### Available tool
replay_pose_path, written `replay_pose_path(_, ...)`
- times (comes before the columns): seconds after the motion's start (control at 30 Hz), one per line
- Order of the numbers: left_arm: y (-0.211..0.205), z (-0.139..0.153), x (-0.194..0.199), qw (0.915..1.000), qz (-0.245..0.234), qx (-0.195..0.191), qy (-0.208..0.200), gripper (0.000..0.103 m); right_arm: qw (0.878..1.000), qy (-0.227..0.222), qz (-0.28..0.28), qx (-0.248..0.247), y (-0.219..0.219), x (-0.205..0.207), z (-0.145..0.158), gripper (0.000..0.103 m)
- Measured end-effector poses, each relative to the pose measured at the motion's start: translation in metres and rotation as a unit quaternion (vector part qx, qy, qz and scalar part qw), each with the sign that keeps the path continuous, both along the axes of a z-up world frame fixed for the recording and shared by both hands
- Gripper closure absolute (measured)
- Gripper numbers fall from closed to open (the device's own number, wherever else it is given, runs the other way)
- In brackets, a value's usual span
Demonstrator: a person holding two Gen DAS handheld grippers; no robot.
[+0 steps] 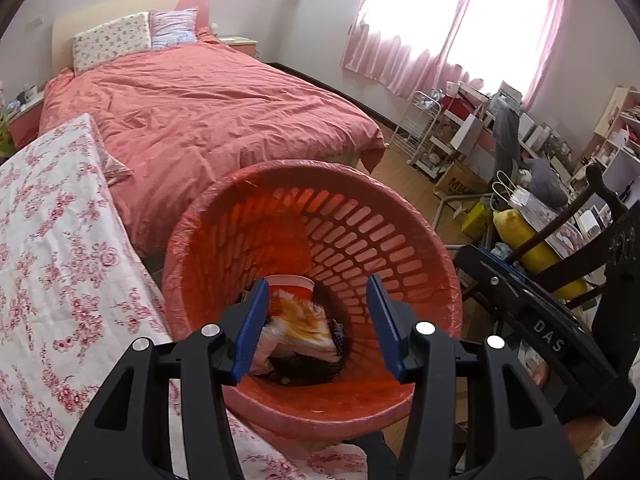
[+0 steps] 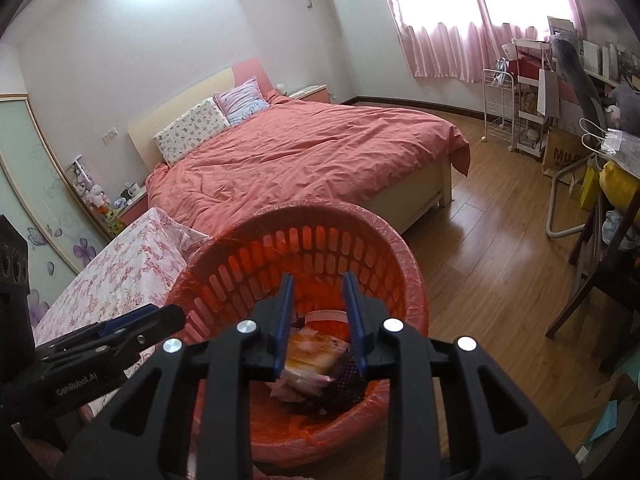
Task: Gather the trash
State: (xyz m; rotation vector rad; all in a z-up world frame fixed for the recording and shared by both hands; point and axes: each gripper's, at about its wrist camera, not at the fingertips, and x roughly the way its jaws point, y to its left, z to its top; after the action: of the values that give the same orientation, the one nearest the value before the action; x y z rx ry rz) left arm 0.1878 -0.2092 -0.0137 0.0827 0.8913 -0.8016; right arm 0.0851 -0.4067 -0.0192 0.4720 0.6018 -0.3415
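Observation:
A red slotted trash basket (image 1: 400, 240) lined with a thin red bag stands on the floor beside the floral table; it also shows in the right wrist view (image 2: 312, 248). Inside lie an orange-and-white wrapper (image 1: 304, 320), blurred, a red-and-white paper cup (image 1: 290, 286) and a dark mesh item (image 2: 348, 380). My left gripper (image 1: 318, 320) is open and empty above the basket mouth. My right gripper (image 2: 318, 320) is open and empty, also over the basket, with the wrapper (image 2: 316, 352) seen between its fingers below.
A table with a floral cloth (image 1: 52, 260) stands left of the basket. A bed with a coral duvet (image 2: 304, 152) lies behind. A wooden chair (image 2: 592, 280), bags and cluttered shelves (image 1: 520, 152) fill the right side. Wooden floor (image 2: 488, 248) is right of the basket.

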Motion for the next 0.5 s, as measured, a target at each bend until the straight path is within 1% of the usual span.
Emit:
replay_pose_path(0.1, 0.009, 0.004, 0.003, 0.9999, 0.01, -0.002, -0.002, 0.052, 1.0, -0.001, -0.001, -0.005, 0.003, -0.003, 0.004, 0.073)
replay_pose_path(0.23, 0.026, 0.013, 0.004, 0.9996, 0.025, -0.003, -0.011, 0.052, 1.0, -0.01, 0.0, -0.013, 0.009, -0.011, 0.017, 0.071)
replay_pose_path(0.3, 0.038, 0.02, 0.003, 0.9992, 0.035, -0.005, -0.019, 0.052, 1.0, -0.018, 0.0, -0.019, 0.015, -0.017, 0.027, 0.065)
replay_pose_path(0.33, 0.045, 0.025, 0.002, 0.9988, 0.041, -0.006, -0.025, 0.05, 0.999, -0.024, 0.002, -0.026, 0.021, -0.023, 0.034, 0.064)
replay_pose_path(0.37, 0.052, 0.029, 0.0, 0.9984, 0.047, -0.008, -0.031, 0.047, 0.999, -0.029, 0.004, -0.032, 0.027, -0.027, 0.04, 0.062)
replay_pose_path(0.4, 0.064, 0.037, -0.004, 0.9974, 0.057, -0.01, -0.042, 0.044, 0.999, -0.032, 0.005, -0.036, 0.031, -0.031, 0.044, 0.059)
replay_pose_path(0.5, 0.089, 0.052, -0.018, 0.9944, 0.08, -0.008, -0.068, 0.043, 0.997, -0.05, 0.013, -0.055, 0.051, -0.051, 0.061, 0.049)
